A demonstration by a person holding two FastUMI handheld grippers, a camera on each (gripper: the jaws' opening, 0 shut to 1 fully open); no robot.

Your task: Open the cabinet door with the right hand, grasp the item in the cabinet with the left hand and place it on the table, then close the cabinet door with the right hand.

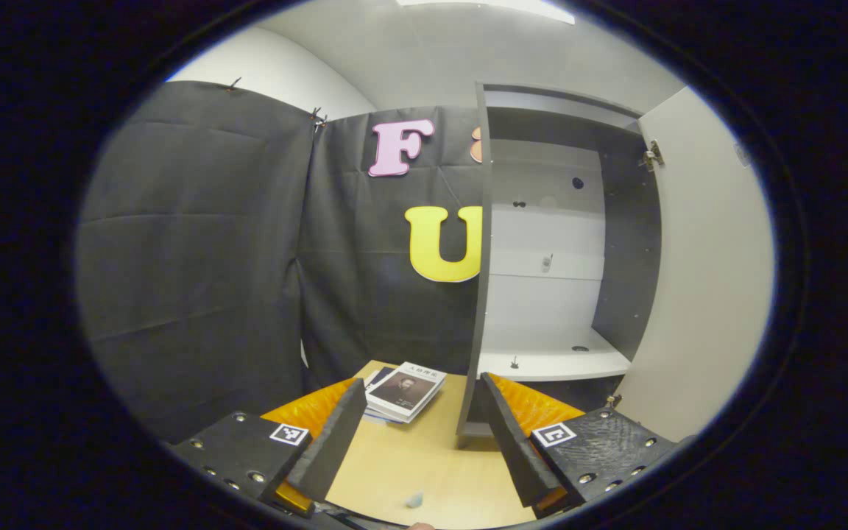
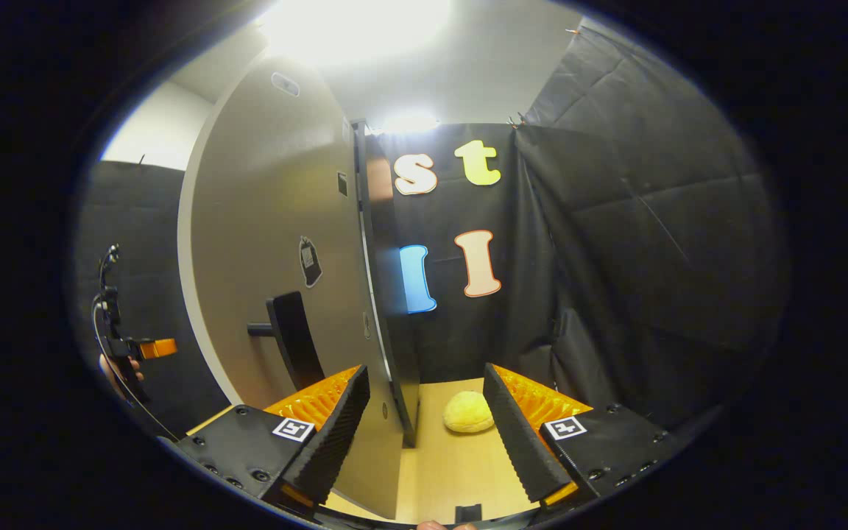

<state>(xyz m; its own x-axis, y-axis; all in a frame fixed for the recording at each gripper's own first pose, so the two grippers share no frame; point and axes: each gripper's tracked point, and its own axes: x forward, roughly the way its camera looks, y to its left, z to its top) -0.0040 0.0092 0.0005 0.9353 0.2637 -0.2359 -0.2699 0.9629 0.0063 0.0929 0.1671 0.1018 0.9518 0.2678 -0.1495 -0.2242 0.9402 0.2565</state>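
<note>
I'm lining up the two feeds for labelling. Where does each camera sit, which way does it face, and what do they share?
Left gripper view: rides the left gripper, facing the open cabinet and books; own open fingers below.
Right gripper view: rides the right gripper, facing the door's outer side with handle; left gripper farther off.
Shared: door, table.

The book (image 1: 405,390) on the table bears a title line above a portrait, too small to read. The sticker (image 2: 310,260) on the cabinet door (image 2: 277,243) is illegible. Square coded markers sit on each gripper.
</note>
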